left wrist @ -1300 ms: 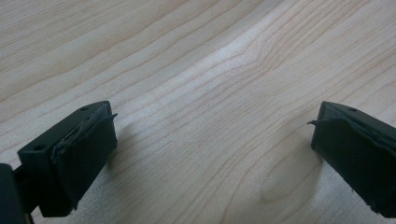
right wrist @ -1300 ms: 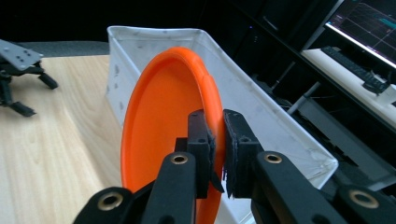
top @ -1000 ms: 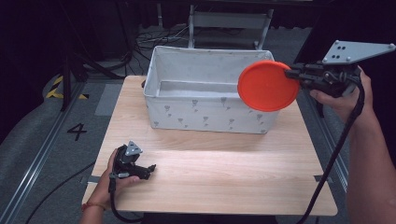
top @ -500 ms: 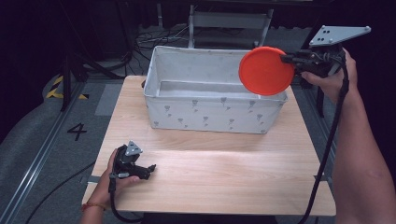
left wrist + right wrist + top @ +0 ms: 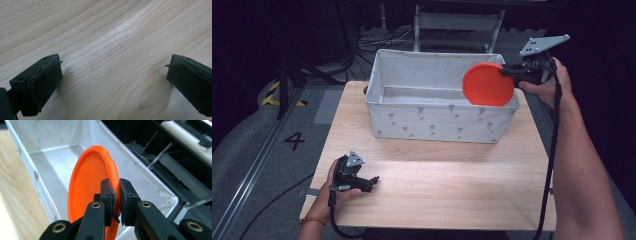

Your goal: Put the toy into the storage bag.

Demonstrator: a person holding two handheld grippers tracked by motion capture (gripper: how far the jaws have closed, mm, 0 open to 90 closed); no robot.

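High view: right gripper (image 5: 508, 73) clamps disc (image 5: 488, 84) over bin's (image 5: 437, 122) right end.
Left gripper (image 5: 371, 181): wide, empty, table's (image 5: 452, 190) near-left corner.
Remaining: release disc.

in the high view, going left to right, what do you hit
left gripper resting on the wooden table → white fabric bin → orange plate, held on edge over the bin's right end → right gripper clamped on its rim

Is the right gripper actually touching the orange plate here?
Touching. In the right gripper view, the right gripper is clamped on the rim of the orange plate, one pad on each face, over the white bin.
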